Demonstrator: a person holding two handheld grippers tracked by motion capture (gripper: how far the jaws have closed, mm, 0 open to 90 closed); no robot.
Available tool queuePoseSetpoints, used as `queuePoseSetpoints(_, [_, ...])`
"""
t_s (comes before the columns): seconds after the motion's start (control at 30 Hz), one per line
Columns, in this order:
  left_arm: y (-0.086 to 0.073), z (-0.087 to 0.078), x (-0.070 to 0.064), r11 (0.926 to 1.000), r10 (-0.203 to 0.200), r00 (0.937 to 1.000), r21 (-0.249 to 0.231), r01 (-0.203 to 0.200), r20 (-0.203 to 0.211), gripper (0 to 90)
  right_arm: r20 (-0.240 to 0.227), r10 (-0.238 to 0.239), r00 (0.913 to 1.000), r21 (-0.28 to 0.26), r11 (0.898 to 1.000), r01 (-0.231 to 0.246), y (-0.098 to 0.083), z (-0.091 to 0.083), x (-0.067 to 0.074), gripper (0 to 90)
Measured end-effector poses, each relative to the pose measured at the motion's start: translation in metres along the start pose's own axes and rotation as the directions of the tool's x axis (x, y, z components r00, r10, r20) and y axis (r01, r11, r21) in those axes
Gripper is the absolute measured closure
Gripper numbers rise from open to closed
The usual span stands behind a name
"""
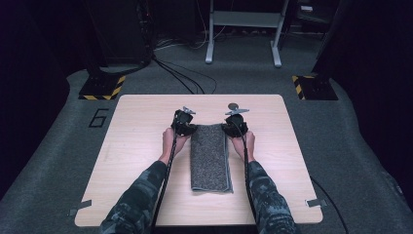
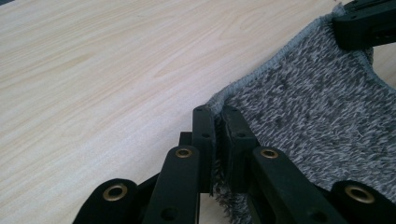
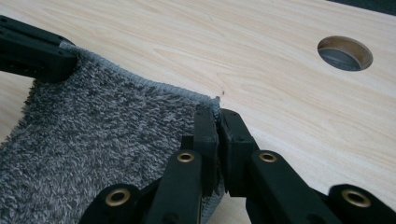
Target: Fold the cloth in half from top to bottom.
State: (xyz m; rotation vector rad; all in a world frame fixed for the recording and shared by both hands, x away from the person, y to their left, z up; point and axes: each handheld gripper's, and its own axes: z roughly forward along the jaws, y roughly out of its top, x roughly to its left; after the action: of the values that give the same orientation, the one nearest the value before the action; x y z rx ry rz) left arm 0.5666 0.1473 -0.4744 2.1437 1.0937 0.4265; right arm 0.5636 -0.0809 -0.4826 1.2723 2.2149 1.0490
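Note:
A grey fluffy towel (image 1: 210, 158) lies folded into a long strip down the middle of the wooden table (image 1: 136, 146). My left gripper (image 1: 190, 128) is shut on the towel's far left corner (image 2: 215, 109), the cloth pinched between its two black jaws. My right gripper (image 1: 227, 127) is shut on the far right corner (image 3: 212, 105) in the same way. In the left gripper view the other gripper's jaw tips (image 2: 366, 23) clamp the opposite corner at the top right. The towel (image 3: 102, 140) sags a little between the two grips.
A round hole (image 3: 344, 52) in the tabletop lies just beyond my right gripper. Bare wood (image 2: 93, 84) stretches on both sides of the towel. Past the table's far edge the floor holds cables (image 1: 180, 73), a white stand (image 1: 243, 29) and yellow-black striped feet (image 1: 103, 87).

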Motion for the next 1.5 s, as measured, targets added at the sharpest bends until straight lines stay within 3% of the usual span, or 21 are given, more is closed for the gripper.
queuePoseSetpoints(0.03, [0.0,-0.001,0.0,1.0,-0.002,1.0,0.001,0.002,0.0,85.0,0.002,-0.017,0.9999,-0.007,1.0,0.017,0.0,0.0,-0.001,86.0])
queuePoseSetpoints(0.1, [0.0,-0.002,0.001,1.0,0.0,1.0,-0.007,0.0,0.002,85.0,-0.006,0.013,0.9999,-0.003,1.0,-0.013,0.002,0.0,0.0,86.0])
queuePoseSetpoints(0.23, [0.003,-0.006,0.003,0.9997,0.002,1.0,-0.025,-0.002,0.004,84.9,-0.011,0.018,0.9998,-0.011,1.0,-0.018,0.008,-0.004,-0.001,85.9])
queuePoseSetpoints(0.43, [0.011,-0.013,0.008,0.998,-0.004,1.0,-0.063,0.004,0.008,84.7,-0.015,-0.027,0.9995,-0.049,0.998,0.026,0.018,-0.012,-0.002,85.7])
queuePoseSetpoints(0.5, [0.013,-0.017,0.008,0.9975,0.015,0.9999,-0.069,-0.014,0.005,84.5,-0.016,-0.037,0.9992,-0.058,0.998,0.036,0.02,-0.014,-0.003,85.7])
queuePoseSetpoints(0.63, [0.016,-0.02,0.009,0.997,0.03,0.9995,-0.072,-0.03,-0.004,84.4,-0.013,-0.047,0.9988,-0.069,0.997,0.046,0.025,-0.017,-0.003,85.7])
queuePoseSetpoints(0.83, [0.022,-0.023,0.012,0.9951,0.019,0.9998,-0.098,-0.018,0.004,84.0,-0.012,-0.057,0.9983,-0.092,0.994,0.056,0.031,-0.023,-0.003,85.6])
queuePoseSetpoints(0.97, [0.027,-0.028,0.011,0.9934,0.048,0.9988,-0.104,-0.049,-0.006,84.1,-0.015,-0.058,0.9982,-0.111,0.992,0.056,0.034,-0.028,-0.005,85.6])
queuePoseSetpoints(1.13, [0.03,-0.032,0.012,0.9908,0.046,0.9989,-0.127,-0.045,0.004,84.1,-0.01,-0.076,0.9971,-0.127,0.989,0.074,0.04,-0.034,-0.005,85.7])
queuePoseSetpoints(1.33, [0.026,-0.036,0.01,0.9896,0.05,0.9985,-0.136,-0.047,0.02,83.6,-0.018,-0.1,0.9948,-0.141,0.985,0.097,0.037,-0.044,-0.002,85.7])
queuePoseSetpoints(1.5, [0.025,-0.041,0.007,0.9879,0.059,0.9979,-0.145,-0.055,0.028,83.5,-0.035,-0.088,0.9955,-0.153,0.985,0.082,0.031,-0.05,-0.001,85.6])
